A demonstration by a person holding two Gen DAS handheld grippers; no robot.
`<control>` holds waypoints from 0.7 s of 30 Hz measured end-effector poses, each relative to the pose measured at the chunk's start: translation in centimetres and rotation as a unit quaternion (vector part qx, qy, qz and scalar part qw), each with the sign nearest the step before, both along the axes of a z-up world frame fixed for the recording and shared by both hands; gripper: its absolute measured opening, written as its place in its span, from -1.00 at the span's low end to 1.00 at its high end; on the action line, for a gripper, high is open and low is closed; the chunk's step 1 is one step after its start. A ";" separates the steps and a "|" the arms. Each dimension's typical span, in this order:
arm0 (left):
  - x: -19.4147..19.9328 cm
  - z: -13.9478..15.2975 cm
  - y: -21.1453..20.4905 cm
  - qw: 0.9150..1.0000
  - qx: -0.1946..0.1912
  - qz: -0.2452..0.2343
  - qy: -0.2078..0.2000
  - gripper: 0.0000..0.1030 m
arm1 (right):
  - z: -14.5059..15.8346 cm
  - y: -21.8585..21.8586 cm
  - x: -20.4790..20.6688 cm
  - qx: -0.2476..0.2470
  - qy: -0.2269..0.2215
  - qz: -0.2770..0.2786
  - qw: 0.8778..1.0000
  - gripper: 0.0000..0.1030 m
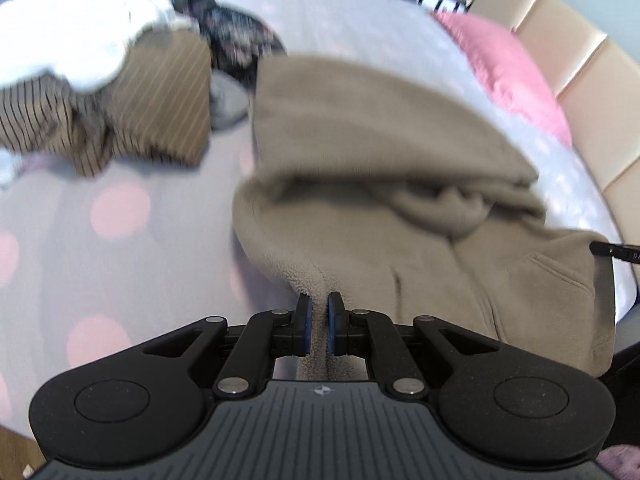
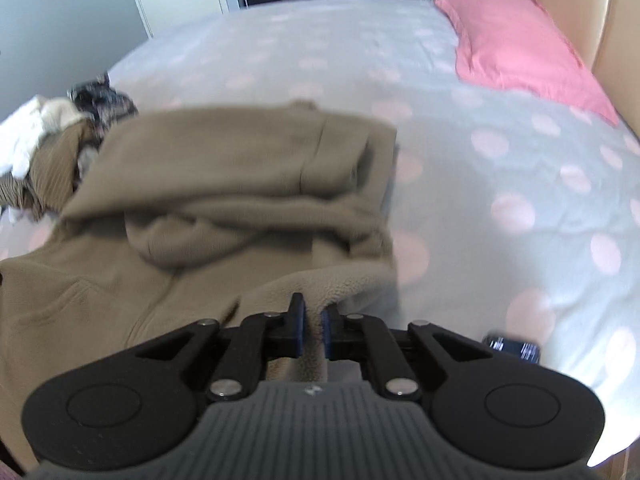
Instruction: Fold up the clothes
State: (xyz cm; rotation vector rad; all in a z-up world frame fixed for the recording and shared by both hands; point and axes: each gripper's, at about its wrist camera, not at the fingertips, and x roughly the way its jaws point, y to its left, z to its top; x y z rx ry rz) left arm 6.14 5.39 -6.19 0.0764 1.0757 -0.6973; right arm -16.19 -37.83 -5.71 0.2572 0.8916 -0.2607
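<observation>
Fuzzy matt fleece garment (image 1: 360, 128); smooth cotton-like bedspread (image 2: 460, 160); matt black plastic claw (image 1: 319, 304).

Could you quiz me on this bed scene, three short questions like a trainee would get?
1. True or false: both hand-held grippers are clamped on the tan fleece.
2. What colour is the pillow? A green, B pink, C white.
3. Where is the pile of other clothes, seen from the left hand-held gripper?

Key
1. True; the right hand-held gripper pinches an edge too.
2. B.
3. On the bed, left of the fleece.
</observation>
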 end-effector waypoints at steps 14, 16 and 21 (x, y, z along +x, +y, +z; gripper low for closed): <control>11.2 0.3 -3.3 0.998 -0.036 0.045 -0.031 -0.88 | -0.4 -7.2 9.1 0.024 -0.060 -0.051 0.997 -0.81; 12.7 -0.9 -4.0 0.998 -0.029 0.054 -0.032 -0.88 | -1.4 -7.5 10.5 0.018 -0.052 -0.053 0.997 -0.81; 13.9 -3.4 -5.5 0.997 -0.008 0.062 -0.035 -0.87 | -3.7 -7.6 12.5 0.010 -0.026 -0.061 0.998 -0.78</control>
